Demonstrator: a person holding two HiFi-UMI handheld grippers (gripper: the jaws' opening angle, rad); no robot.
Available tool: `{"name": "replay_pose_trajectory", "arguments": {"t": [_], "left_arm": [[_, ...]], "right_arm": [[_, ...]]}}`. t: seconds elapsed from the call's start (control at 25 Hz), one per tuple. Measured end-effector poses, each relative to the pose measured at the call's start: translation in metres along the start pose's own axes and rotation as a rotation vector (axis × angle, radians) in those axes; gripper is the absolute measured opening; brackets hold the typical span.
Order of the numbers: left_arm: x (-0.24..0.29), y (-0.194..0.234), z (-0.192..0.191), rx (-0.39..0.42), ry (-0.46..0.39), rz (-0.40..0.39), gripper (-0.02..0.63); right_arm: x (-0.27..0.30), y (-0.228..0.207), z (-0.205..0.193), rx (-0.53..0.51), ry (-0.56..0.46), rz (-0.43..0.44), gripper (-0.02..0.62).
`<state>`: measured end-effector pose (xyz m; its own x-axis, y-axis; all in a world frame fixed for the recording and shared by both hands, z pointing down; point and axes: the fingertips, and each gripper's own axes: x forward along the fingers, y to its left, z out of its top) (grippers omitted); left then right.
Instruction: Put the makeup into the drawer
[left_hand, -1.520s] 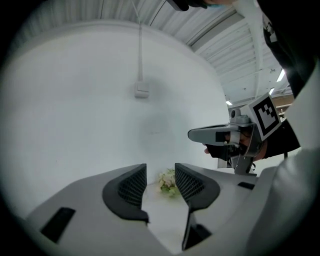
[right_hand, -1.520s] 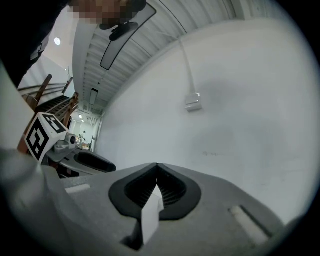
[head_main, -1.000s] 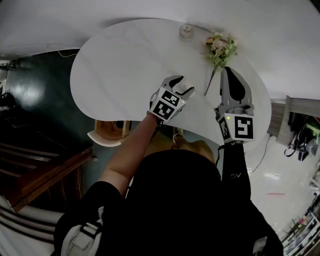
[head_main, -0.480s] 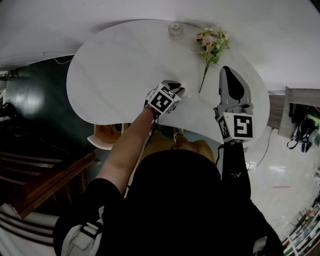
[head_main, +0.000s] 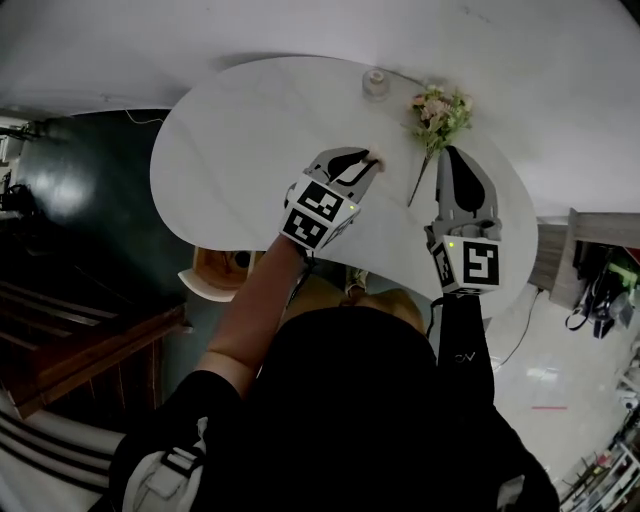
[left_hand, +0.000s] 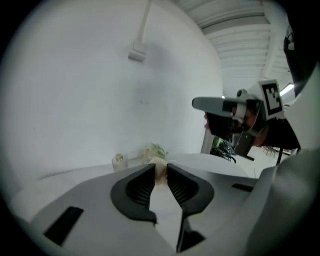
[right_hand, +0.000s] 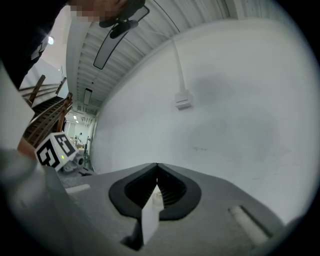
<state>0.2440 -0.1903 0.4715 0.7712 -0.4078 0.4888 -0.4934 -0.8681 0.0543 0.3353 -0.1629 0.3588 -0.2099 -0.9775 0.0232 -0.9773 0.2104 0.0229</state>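
Below the desk's (head_main: 240, 130) near edge, on the left, a wood-lined tray with a pale rim pokes out. I take it for the open drawer (head_main: 200, 287). It is well apart from the makeup and lower.

Over the middle of the desk hangs the left hand-held gripper (head_main: 368, 163). Its jaws have just been closing and now stand narrow, pinching a small cream makeup piece (head_main: 376, 157) at their very tips. Behind it a little jar (head_main: 375, 83) stands at the desk's far rim by the wall, with a bunch of flowers (head_main: 440, 108) to its right, the stem trailing down between the two grippers. The right hand-held gripper (head_main: 455, 152) hovers over the desk's right end, jaws pressed together and holding nothing.

The main risk, to my eye, is the grip. So little of the piece sits between the pads that a quick swing or a roll of the wrist could let it slip out, and past the near edge it would drop to the dark floor. The drawer seems tucked partly under the rim, so a careless descent could knock the gripper or the piece against the edge.

The left half of the desk is bare, so the way back towards the drawer looks open. On the right, stem and gripper crowd the space.
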Motion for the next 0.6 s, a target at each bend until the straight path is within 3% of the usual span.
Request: {"name": "replay_pose_trajectory", "arguments": {"t": [0.2, 0.32, 0.6], "left_arm": [[-0.059, 0.006, 0.066, 0.047, -0.229, 0.072, 0.074], [-0.079, 0.013, 0.070, 0.046, -0.262, 0.116, 0.074], [-0.150, 0.049, 0.052, 0.000, -0.309, 0.273, 0.074]], "right_arm": [[0.010, 0.020, 0.030, 0.012, -0.067, 0.033, 0.005], [0.016, 0.035, 0.036, 0.010, -0.076, 0.066, 0.005], [0.049, 0.108, 0.031, -0.043, -0.064, 0.239, 0.005]]}}
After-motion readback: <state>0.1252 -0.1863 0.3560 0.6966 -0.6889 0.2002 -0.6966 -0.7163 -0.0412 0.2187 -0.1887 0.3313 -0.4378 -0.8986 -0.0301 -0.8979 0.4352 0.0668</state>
